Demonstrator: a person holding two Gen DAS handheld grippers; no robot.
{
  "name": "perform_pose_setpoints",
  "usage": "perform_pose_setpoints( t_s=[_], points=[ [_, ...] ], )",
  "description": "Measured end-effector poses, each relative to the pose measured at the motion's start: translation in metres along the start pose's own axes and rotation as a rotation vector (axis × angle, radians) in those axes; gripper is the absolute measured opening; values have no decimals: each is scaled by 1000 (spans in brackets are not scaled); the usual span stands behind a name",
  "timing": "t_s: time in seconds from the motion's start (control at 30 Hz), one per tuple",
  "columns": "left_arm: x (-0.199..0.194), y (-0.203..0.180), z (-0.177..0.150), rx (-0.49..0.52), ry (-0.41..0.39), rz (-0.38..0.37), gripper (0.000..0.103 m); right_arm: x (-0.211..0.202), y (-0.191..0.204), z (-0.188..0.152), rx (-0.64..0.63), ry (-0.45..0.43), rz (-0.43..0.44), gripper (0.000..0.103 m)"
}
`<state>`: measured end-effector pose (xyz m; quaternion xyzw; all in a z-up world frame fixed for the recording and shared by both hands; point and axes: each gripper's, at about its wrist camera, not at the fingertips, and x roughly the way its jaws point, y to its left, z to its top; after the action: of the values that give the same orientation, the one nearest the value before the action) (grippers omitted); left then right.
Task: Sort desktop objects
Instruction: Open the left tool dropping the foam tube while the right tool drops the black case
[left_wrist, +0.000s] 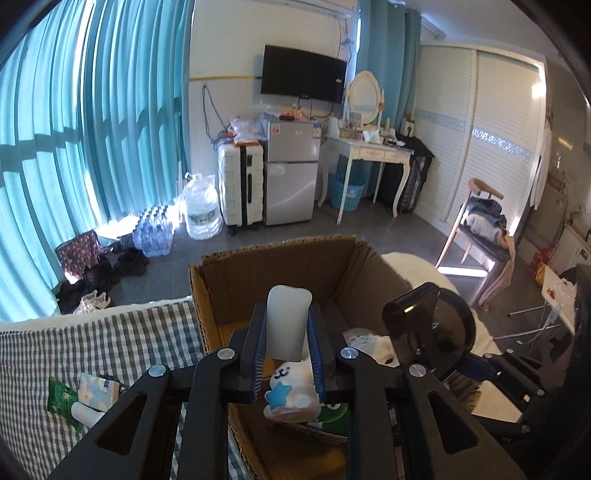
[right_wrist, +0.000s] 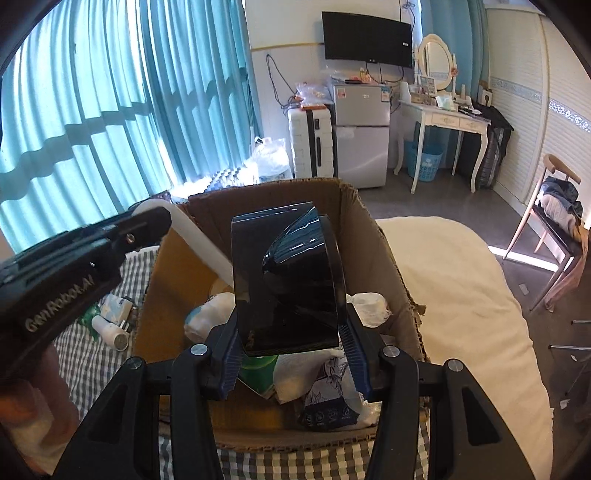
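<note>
My left gripper (left_wrist: 286, 332) is shut on a flat white plastic piece (left_wrist: 287, 321) and holds it over the open cardboard box (left_wrist: 273, 266). My right gripper (right_wrist: 291, 332) is shut on a glossy black device (right_wrist: 291, 273), also above the box (right_wrist: 388, 254). The black device shows in the left wrist view (left_wrist: 424, 325) to the right. The left gripper with the white piece (right_wrist: 201, 240) shows at the left of the right wrist view. Inside the box lie a white plush with a blue star (left_wrist: 291, 398), tissue packs (right_wrist: 325, 391) and a green packet (right_wrist: 258, 373).
The box stands on a grey checked cloth (left_wrist: 110, 350). On the cloth to its left lie a green packet (left_wrist: 61, 400), a patterned tissue pack (left_wrist: 98, 391) and a small white bottle (right_wrist: 110, 330). A cream blanket (right_wrist: 450, 280) lies to the right.
</note>
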<state>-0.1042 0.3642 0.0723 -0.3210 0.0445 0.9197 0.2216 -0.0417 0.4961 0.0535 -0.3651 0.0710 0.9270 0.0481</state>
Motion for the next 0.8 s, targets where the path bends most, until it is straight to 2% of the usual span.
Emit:
perform_pose_setpoints(
  t_s=[0.03, 0.13, 0.17, 0.37, 0.47, 0.5, 0.6, 0.67, 0.8],
  points=[
    [7, 0, -2, 5, 13, 7, 29, 4, -1, 0, -1, 6, -2, 48],
    [21, 0, -8, 6, 39, 24, 63, 13, -4, -3, 0, 24, -2, 48],
    [24, 2, -10, -4, 45, 22, 67, 15, -5, -5, 3, 28, -2, 48],
    [26, 13, -14, -33, 63, 25, 70, 23, -16, -7, 35, 44, -50, 51],
    [19, 18, -16, -43, 58, 22, 74, 19, -18, -5, 46, 19, -50, 63],
    [17, 17, -16, -45, 55, 21, 75, 18, -18, -5, 47, 12, -47, 65],
    [6, 20, -15, -45, 42, 18, 77, 13, -14, -4, 44, -8, -41, 67],
    [-2, 21, -15, -37, 30, 14, 82, 10, -9, -3, 40, -21, -40, 67],
    [-20, 25, -12, -24, 7, 15, 85, 2, -1, -2, 31, -47, -35, 68]
  ],
)
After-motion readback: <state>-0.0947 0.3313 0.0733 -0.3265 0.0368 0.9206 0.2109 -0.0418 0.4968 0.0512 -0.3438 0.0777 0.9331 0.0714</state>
